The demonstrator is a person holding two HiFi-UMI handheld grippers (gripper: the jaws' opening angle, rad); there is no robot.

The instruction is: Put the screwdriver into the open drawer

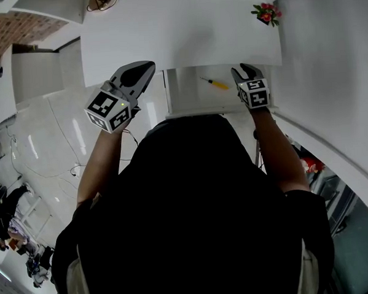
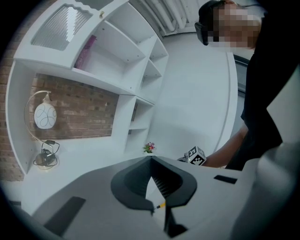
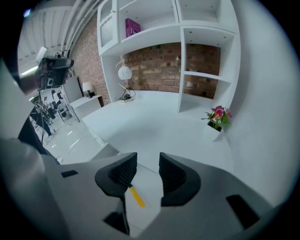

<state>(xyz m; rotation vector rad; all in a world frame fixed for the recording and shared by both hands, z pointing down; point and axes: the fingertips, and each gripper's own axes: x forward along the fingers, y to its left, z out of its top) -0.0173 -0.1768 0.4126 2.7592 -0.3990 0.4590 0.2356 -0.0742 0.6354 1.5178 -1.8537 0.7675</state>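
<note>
In the head view, the screwdriver (image 1: 216,82) is seen lying flat on the floor of the open drawer (image 1: 188,100). It lies just to the left of the right gripper (image 1: 241,71) and well to the right of the left gripper (image 1: 148,68), which is held outside the drawer. The tool is judged light and stiff, with a smooth yellow handle that may roll or slip. If it had to be shifted, the handle would best be taken across its middle. The placing appears to be done.

In the left gripper view, the jaws of the left gripper (image 2: 151,160) are seen closed tip to tip with nothing clamped. A sliver of yellow (image 2: 161,205) shows through the gap below the tips and is taken to be the screwdriver lying beyond.

In the right gripper view, the jaws of the right gripper (image 3: 148,164) are spread apart and empty. The screwdriver (image 3: 136,197) lies below them on the drawer floor, nearer the left-hand jaw and untouched.
</note>
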